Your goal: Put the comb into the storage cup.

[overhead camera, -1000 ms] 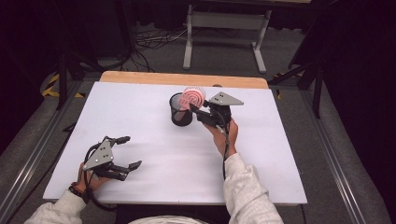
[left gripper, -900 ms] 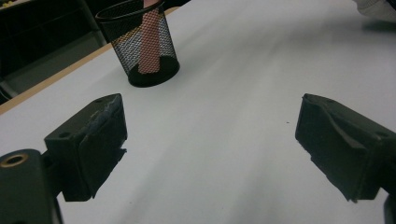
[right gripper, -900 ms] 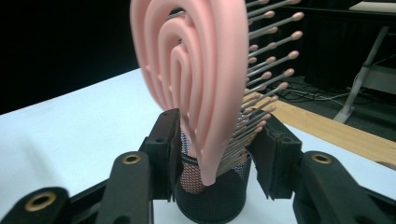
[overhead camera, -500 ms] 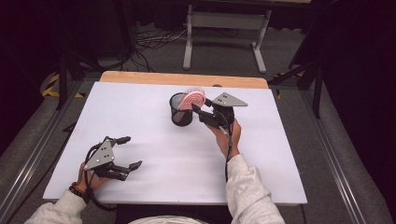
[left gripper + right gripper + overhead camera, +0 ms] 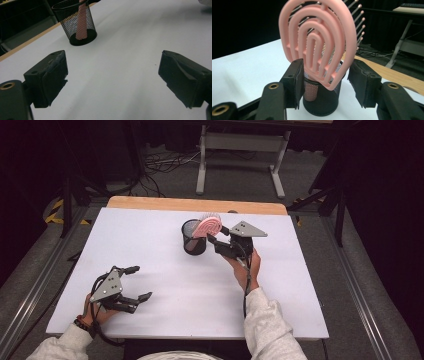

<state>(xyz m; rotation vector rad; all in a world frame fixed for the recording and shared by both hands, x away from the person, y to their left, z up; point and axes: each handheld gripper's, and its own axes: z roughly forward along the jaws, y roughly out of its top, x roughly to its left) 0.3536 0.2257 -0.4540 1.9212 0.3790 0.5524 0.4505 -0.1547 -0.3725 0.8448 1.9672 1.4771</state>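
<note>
High view overhead; tongs views low, close; all share mesh cup [image 5: 193, 238].

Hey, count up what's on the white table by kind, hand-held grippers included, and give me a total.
Pink hairbrush: 1, standing handle-down in the cup
Black mesh cup: 1
Hand-held grippers: 2, the left gripper and the right gripper
Total: 4

Bare table [image 5: 165, 285] all round; mesh cup [image 5: 193, 237] alone blocks passage
</note>
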